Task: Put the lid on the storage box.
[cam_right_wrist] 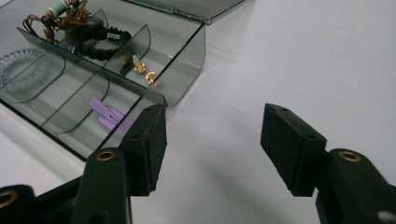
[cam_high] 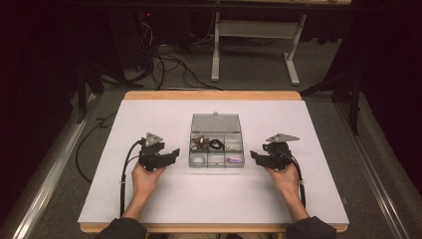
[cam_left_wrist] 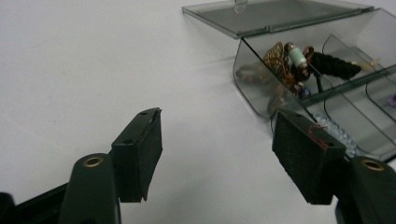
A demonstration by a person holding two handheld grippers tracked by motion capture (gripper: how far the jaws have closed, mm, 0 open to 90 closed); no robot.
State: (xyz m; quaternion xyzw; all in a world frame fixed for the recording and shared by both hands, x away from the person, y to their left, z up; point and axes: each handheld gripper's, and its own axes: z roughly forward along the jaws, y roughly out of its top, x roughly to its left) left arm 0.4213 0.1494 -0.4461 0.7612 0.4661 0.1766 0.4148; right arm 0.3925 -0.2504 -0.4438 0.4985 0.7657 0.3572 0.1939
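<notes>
A clear plastic compartment box (cam_high: 217,123) lies at the table's centre with its lid folded back. Its sections hold brown beaded jewellery (cam_left_wrist: 286,58), a black cord bracelet (cam_right_wrist: 100,35), small gold earrings (cam_right_wrist: 144,74), purple clips (cam_right_wrist: 105,112) and a clear bead bracelet (cam_right_wrist: 16,60). Left of the box, my left gripper (cam_high: 173,152) is open with nothing between its jaws; its own view has the gripper (cam_left_wrist: 217,116) aimed past the box's left wall (cam_left_wrist: 252,88). My right gripper (cam_high: 254,155) is to the right of the box, open and empty; its own view shows the gripper (cam_right_wrist: 215,112) over bare white surface.
A white sheet (cam_high: 149,199) covers the wooden table (cam_high: 209,94); its front edge runs just above the person's sleeves. Beyond the far edge, cables (cam_high: 169,64) lie on the floor beside a white stand (cam_high: 215,50).
</notes>
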